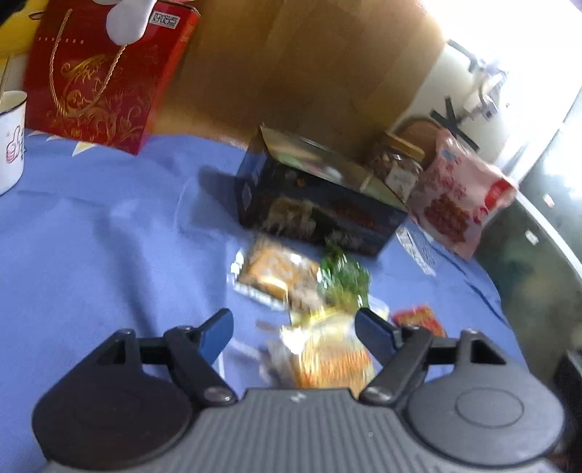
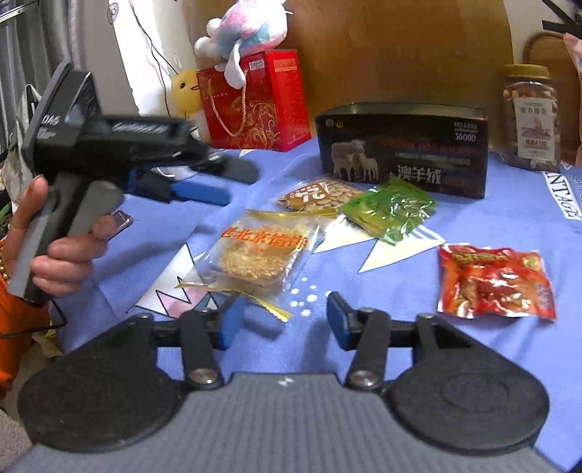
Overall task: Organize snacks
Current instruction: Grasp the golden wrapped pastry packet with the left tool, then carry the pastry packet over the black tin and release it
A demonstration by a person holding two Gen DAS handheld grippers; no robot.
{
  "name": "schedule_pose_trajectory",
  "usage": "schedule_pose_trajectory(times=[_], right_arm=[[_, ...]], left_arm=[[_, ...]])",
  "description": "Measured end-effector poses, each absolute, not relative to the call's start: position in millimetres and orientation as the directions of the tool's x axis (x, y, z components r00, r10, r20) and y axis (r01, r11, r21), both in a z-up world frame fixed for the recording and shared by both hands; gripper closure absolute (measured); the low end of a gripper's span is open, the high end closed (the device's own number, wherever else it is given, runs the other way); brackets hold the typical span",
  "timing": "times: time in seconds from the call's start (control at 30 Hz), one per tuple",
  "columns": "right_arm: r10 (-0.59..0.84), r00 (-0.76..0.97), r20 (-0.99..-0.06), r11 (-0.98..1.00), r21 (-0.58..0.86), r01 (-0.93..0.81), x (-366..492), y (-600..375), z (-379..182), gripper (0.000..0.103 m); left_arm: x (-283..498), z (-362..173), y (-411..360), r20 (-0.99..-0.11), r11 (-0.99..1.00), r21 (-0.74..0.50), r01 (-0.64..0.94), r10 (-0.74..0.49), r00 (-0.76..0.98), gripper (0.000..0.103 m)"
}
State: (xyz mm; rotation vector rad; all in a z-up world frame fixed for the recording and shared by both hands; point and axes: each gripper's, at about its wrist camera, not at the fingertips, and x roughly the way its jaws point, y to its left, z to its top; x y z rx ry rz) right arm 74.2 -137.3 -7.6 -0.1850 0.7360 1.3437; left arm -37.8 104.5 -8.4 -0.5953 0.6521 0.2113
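Four loose snack packets point(image 2: 262, 251) on the blue-clothed worktop point(image 2: 473, 225) before the dark open box point(image 2: 402, 149), both grippers' fingers point(image 2: 232, 322) spread and empty: best lower the left gripper point(image 1: 294, 327) squarely over the nearest biscuit packet point(image 1: 327, 356), pinch gently, avoid crushing.

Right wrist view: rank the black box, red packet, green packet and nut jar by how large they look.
1. black box
2. red packet, though it lies nearer the camera
3. green packet and nut jar look alike; the jar stands farther back, so unranked.

Home: plush toy point(image 2: 247, 32), blue bedsheet point(image 2: 509, 225)
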Motion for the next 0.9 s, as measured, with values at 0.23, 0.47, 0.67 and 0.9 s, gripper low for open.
schedule_pose_trajectory(times=[0.23,0.47,0.67,0.9], right_arm=[[0.812,-0.023,-0.584,0.141,0.234,-0.962,71,-105,-16,0.049],[0.891,0.092,-0.444,0.194,0.191,-0.962,83,-101,20,0.058],[0.903,0.188,-0.385,0.273,0.179,-0.945,155,-49,56,0.058],[0.842,0.191,-0.504,0.342,0.225,-0.913,218,14,35,0.053]], left_arm=[[-30,-32,80,-0.672,0.839,-0.425,-0.338,-0.043,0.739,0.049],[-13,18,95,-0.576,0.847,-0.451,-0.281,-0.036,0.817,0.056],[66,61,138,-0.519,0.865,-0.416,-0.28,0.027,0.854,0.055],[133,44,159,-0.617,0.875,-0.179,-0.45,0.257,0.744,0.048]])
